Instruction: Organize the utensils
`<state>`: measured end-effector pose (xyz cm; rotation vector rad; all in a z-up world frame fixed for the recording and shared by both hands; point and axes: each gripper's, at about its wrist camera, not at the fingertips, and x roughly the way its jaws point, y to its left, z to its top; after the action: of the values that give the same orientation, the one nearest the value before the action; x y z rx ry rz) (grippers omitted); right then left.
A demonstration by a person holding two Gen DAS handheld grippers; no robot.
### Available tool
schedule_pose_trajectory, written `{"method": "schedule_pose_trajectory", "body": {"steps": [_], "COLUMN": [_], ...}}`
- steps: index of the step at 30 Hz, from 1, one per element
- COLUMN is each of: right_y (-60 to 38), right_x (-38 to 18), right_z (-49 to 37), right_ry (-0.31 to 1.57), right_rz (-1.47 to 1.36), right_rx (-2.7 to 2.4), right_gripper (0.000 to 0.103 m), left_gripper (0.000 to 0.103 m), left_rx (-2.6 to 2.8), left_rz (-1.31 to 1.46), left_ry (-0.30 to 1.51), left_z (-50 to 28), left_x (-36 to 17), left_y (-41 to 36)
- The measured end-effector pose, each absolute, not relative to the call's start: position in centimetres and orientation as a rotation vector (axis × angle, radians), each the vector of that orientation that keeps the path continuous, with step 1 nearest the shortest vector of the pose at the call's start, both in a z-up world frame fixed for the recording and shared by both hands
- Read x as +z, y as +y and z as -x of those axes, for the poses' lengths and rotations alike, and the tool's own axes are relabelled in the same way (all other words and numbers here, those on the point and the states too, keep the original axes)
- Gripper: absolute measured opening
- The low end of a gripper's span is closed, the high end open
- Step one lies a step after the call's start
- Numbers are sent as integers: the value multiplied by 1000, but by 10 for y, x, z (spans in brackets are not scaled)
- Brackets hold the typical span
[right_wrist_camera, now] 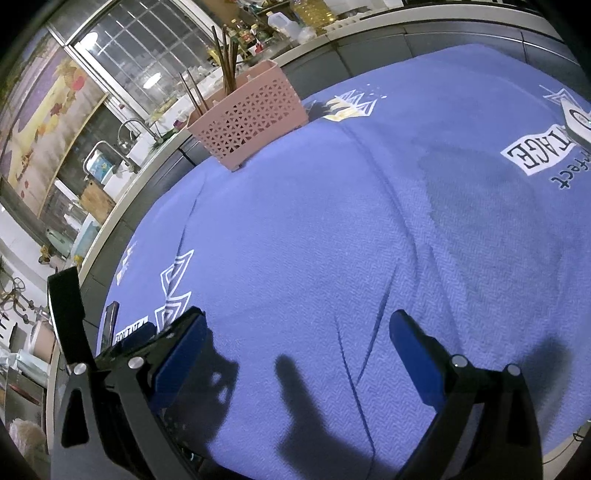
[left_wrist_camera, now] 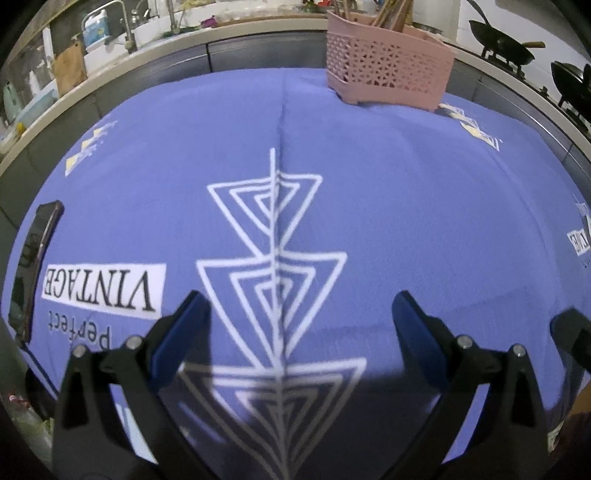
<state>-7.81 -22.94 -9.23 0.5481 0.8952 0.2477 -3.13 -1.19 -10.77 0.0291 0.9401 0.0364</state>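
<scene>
A pink perforated utensil basket [left_wrist_camera: 388, 70] stands at the far edge of the blue tablecloth [left_wrist_camera: 369, 206], with brown chopsticks [left_wrist_camera: 391, 14] upright in it. In the right wrist view the same basket [right_wrist_camera: 251, 122] sits far left with chopsticks [right_wrist_camera: 227, 59] sticking up. My left gripper [left_wrist_camera: 299, 306] hovers open over the cloth's white triangle print, nothing between its fingers. My right gripper [right_wrist_camera: 297, 328] is also open and empty above bare cloth. No loose utensil shows on the cloth.
A dark phone [left_wrist_camera: 35, 266] lies at the cloth's left edge. A white round object [right_wrist_camera: 578, 122] rests at the right edge. A counter with sink and faucet [left_wrist_camera: 125, 33] runs behind; woks [left_wrist_camera: 502, 44] sit on a stove at right.
</scene>
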Motion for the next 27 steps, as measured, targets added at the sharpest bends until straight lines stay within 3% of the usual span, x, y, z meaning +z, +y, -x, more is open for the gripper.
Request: {"method": "schedule_pose_trajectory", "body": {"steps": [17, 27], "right_y": [-222, -234], "right_x": [-63, 10], "right_z": [78, 67], "right_ry": [800, 537], "right_rz": [-404, -263], "right_rx": [219, 127], "right_gripper": [97, 97], "left_gripper": [97, 97], "left_rx": [-21, 63], "left_rz": [-35, -128], "left_ry": [1006, 638], "left_z": [27, 4], "left_x": [-98, 9], "left_y": [-9, -21]}}
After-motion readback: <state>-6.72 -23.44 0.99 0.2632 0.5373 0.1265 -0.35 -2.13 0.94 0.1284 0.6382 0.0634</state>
